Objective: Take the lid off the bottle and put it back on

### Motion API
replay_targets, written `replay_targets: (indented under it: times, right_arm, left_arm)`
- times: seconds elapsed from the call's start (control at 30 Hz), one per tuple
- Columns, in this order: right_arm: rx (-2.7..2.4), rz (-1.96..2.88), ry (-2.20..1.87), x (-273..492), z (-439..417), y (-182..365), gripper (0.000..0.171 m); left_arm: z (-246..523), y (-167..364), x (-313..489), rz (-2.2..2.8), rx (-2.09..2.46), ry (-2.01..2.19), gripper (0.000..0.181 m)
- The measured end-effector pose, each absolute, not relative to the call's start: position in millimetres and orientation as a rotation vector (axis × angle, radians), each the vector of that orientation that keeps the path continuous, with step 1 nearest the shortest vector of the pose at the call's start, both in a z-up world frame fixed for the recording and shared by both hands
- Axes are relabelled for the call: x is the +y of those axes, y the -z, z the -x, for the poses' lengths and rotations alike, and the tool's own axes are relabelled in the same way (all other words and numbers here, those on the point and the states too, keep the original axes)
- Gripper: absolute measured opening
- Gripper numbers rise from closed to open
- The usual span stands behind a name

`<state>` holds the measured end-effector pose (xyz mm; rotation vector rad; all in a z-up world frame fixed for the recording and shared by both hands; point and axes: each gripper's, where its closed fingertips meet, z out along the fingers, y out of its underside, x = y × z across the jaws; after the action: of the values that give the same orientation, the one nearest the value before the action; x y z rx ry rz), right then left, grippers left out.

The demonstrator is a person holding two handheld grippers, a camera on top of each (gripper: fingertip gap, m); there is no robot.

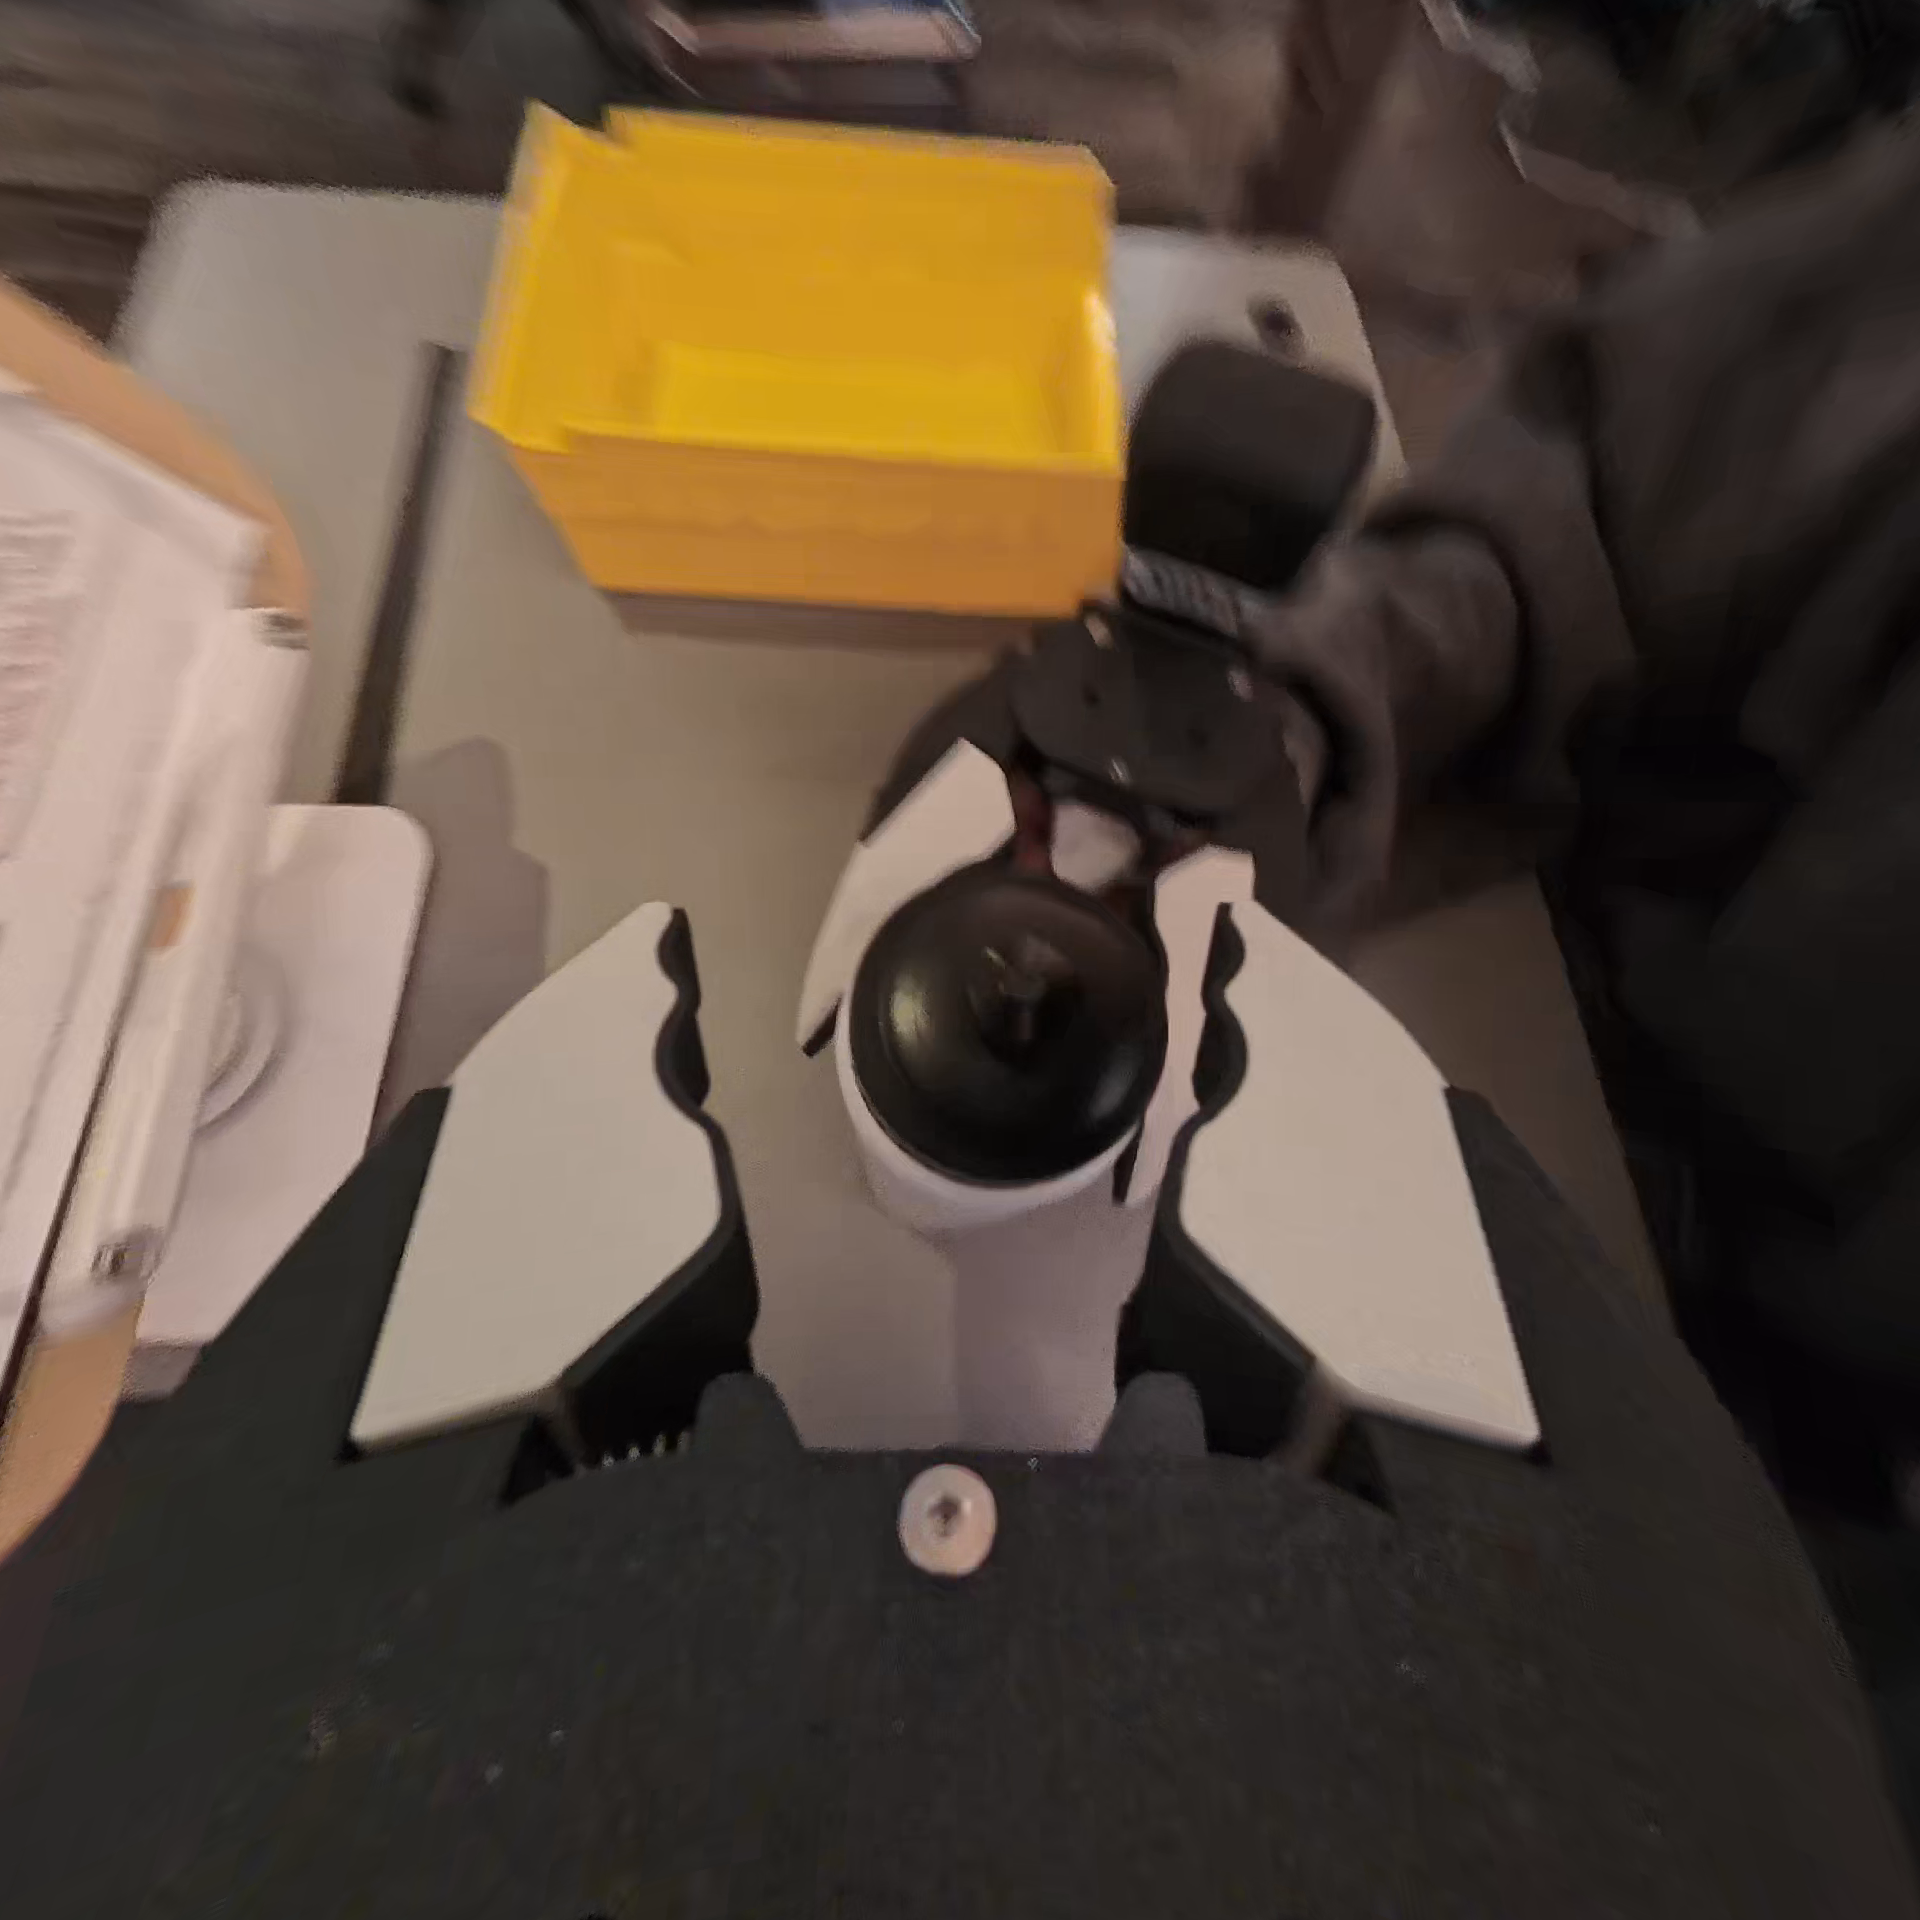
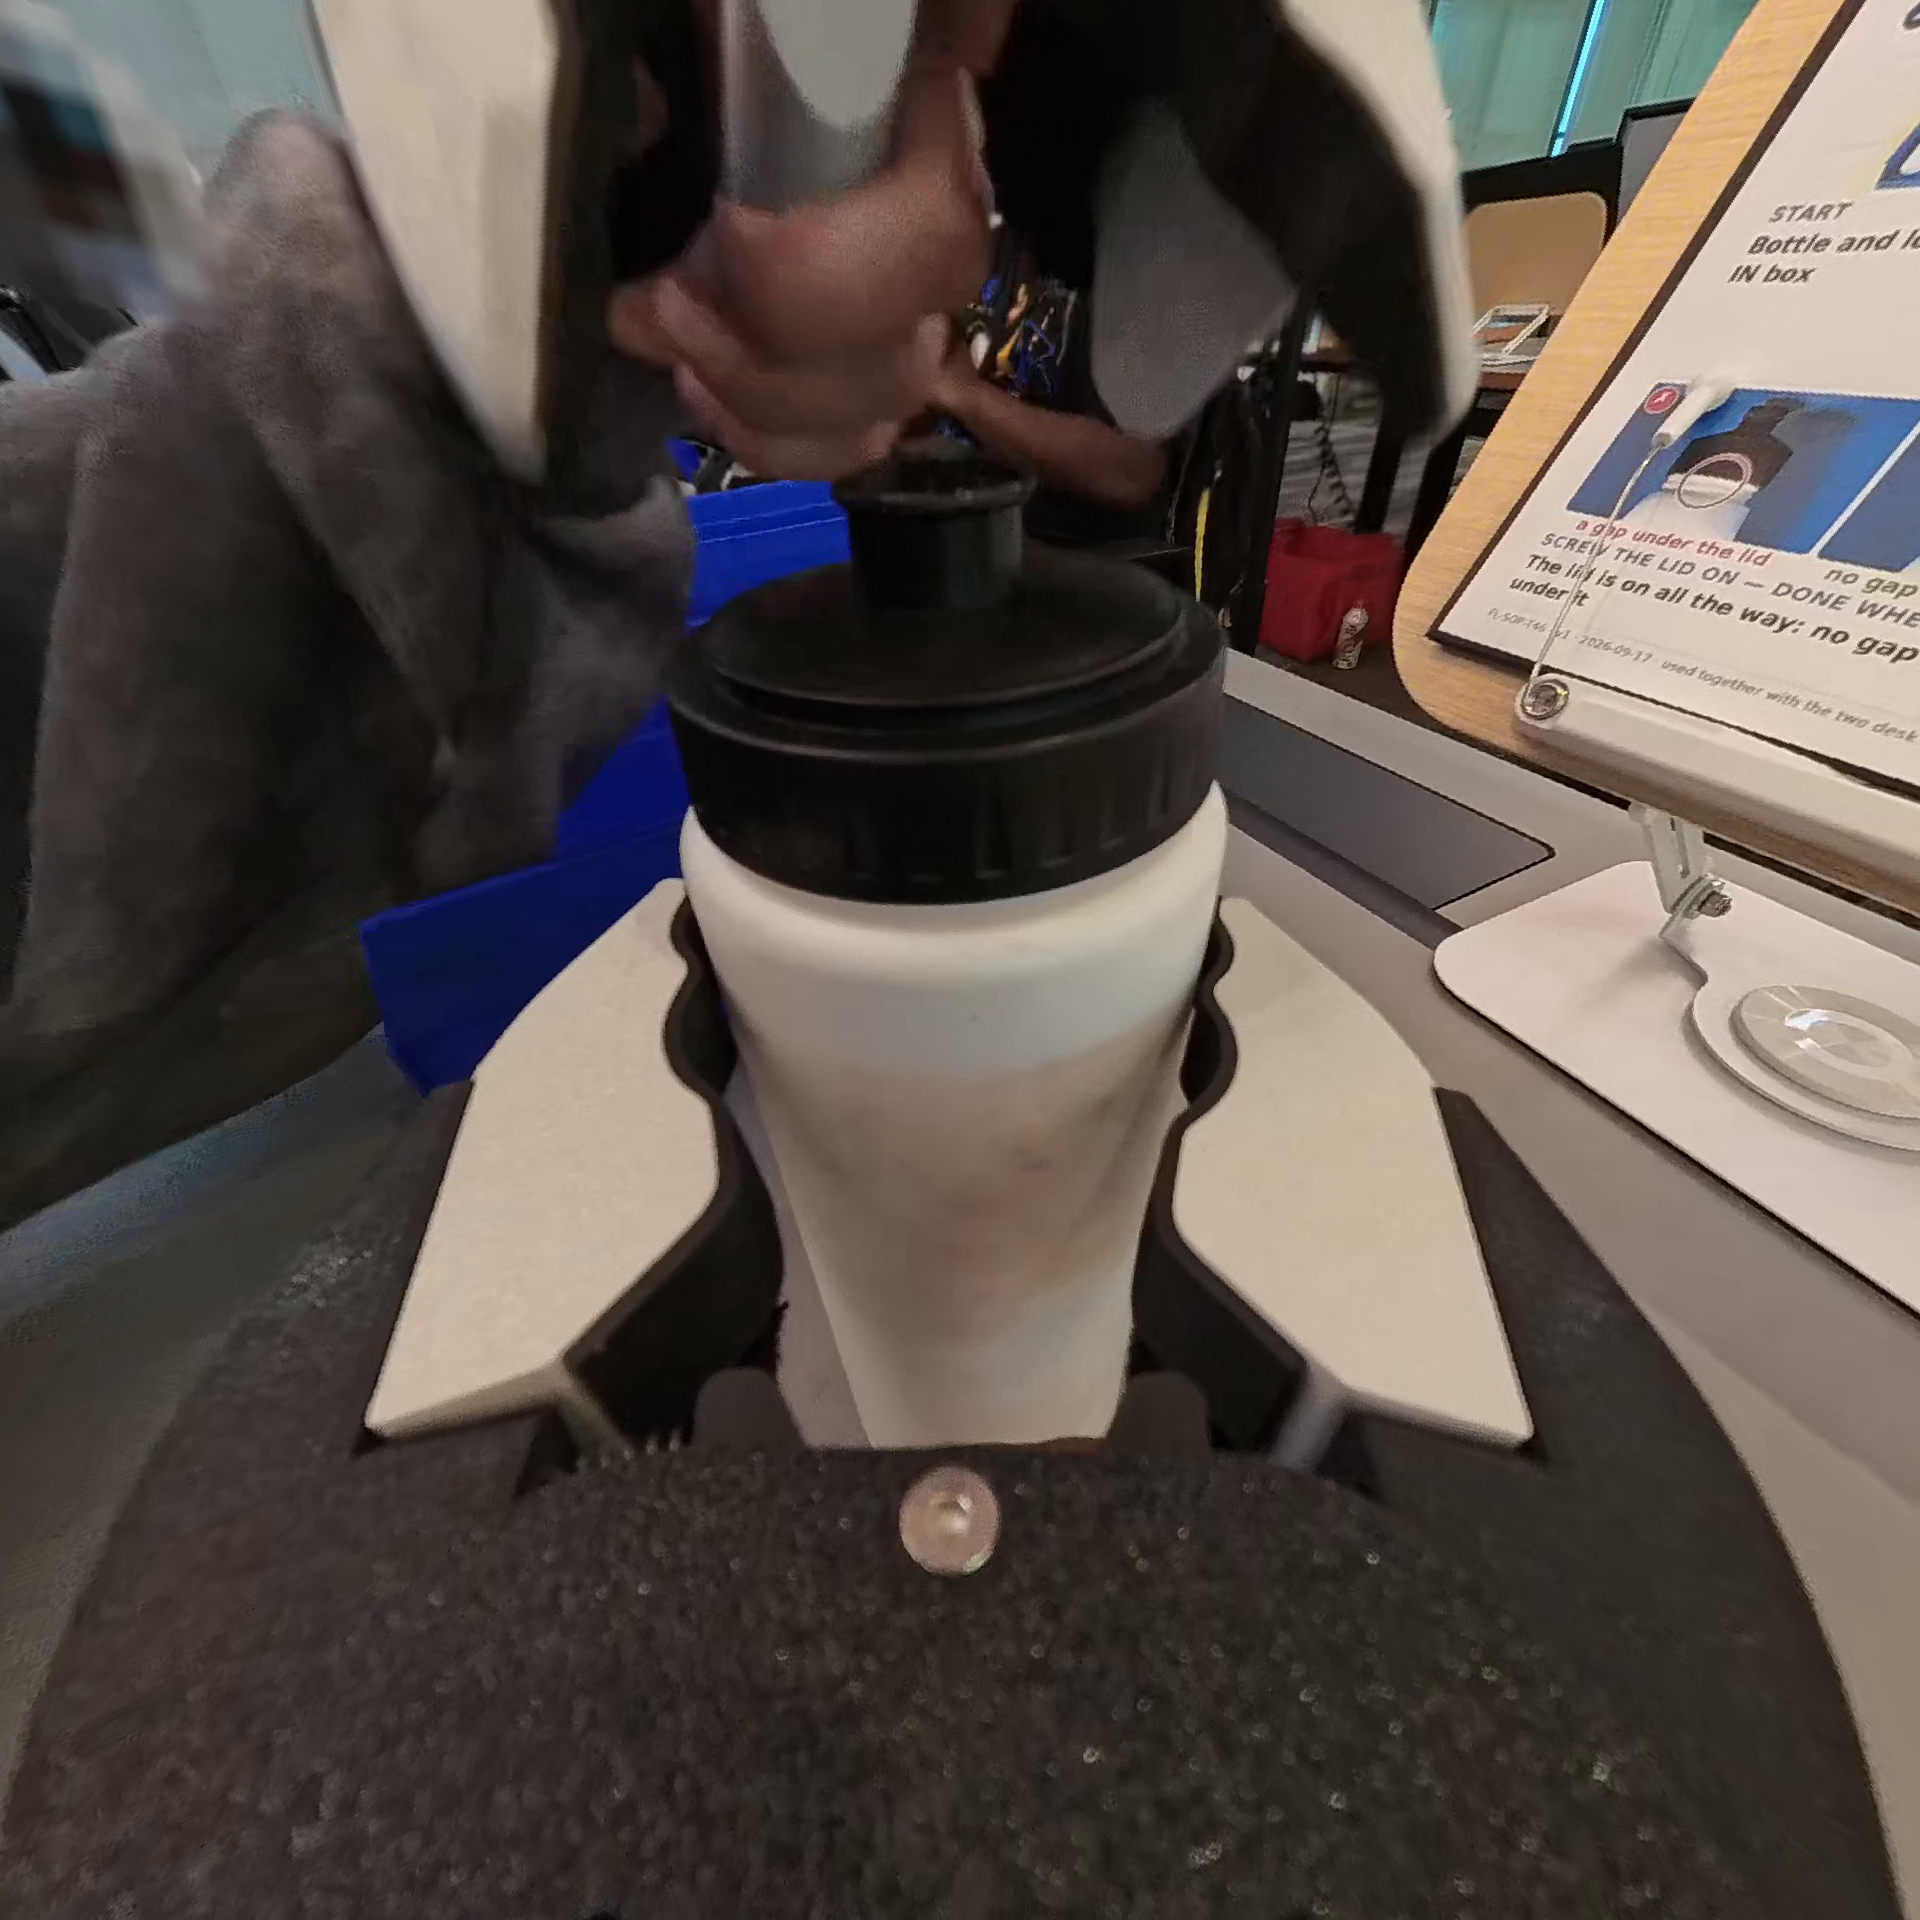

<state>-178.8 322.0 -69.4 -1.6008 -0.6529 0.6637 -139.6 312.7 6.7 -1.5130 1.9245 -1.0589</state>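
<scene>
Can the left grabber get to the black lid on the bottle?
Probably yes. The left gripper hangs open right above the black lid, nothing between them. The right gripper clamps only the white bottle lower down, leaving the lid free.

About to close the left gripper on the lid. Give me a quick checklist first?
1. Right gripper clamped on bottle: ok.
2. Bottle upright: ok.
3. Lid seated on the bottle: ok, no gap visible.
4. Left gripper open: ok.
5. Lid centred between the left fingers: not ok, it sits toward the right one.
6. Left fingers down at lid height: cannot tell.
</scene>
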Motion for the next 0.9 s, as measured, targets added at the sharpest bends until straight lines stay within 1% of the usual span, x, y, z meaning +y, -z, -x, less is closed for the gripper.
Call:
replay_targets:
  times: [0.03,0.13,0.17,0.2,0.27,0.33,0.4,0.47,0.5,0.57,0.7,0.9]
  right_arm:
    - [-0.651,1.600,-0.663,322.1,178.9,69.3,0.087]
    - [-0.647,1.598,-0.660,322.4,179.3,69.2,0.087]
    - [-0.646,1.596,-0.658,322.6,179.5,69.1,0.087]
    - [-0.644,1.594,-0.655,322.8,179.6,69.1,0.087]
    - [-0.639,1.590,-0.650,323.3,180.2,69.0,0.087]
    - [-0.635,1.589,-0.645,323.3,180.2,69.0,0.087]
    - [-0.635,1.594,-0.641,323.2,180.0,69.2,0.087]
    - [-0.634,1.597,-0.637,323.2,179.8,69.3,0.087]
    - [-0.633,1.597,-0.636,323.2,179.7,69.3,0.087]
    - [-0.633,1.598,-0.636,323.2,179.6,69.4,0.087]
    - [-0.631,1.603,-0.630,323.0,178.2,69.6,0.087]
    - [-0.642,1.608,-0.629,322.2,178.5,69.9,0.086]
  left_arm:
    - [138.3,-16.4,318.0,1.601,1.767,1.074,0.090]
    - [142.2,-38.6,320.6,1.798,1.354,1.137,0.095]
    - [144.8,-40.5,321.5,1.845,1.233,1.121,0.093]
    - [147.3,-40.2,321.8,1.876,1.138,1.080,0.095]
    - [151.1,-30.3,320.1,1.921,1.008,0.951,0.095]
    - [153.0,-11.5,318.6,1.976,0.939,0.793,0.099]
    - [157.0,8.4,324.2,2.026,0.870,0.622,0.099]
    - [153.7,22.9,324.0,2.062,0.846,0.564,0.097]
    - [150.8,26.9,323.6,2.069,0.841,0.564,0.092]
    - [144.3,26.9,319.8,2.069,0.850,0.606,0.072]
    - [143.5,28.9,318.2,2.111,0.980,0.603,0.071]
    - [143.3,31.6,310.9,2.065,1.392,0.709,0.071]
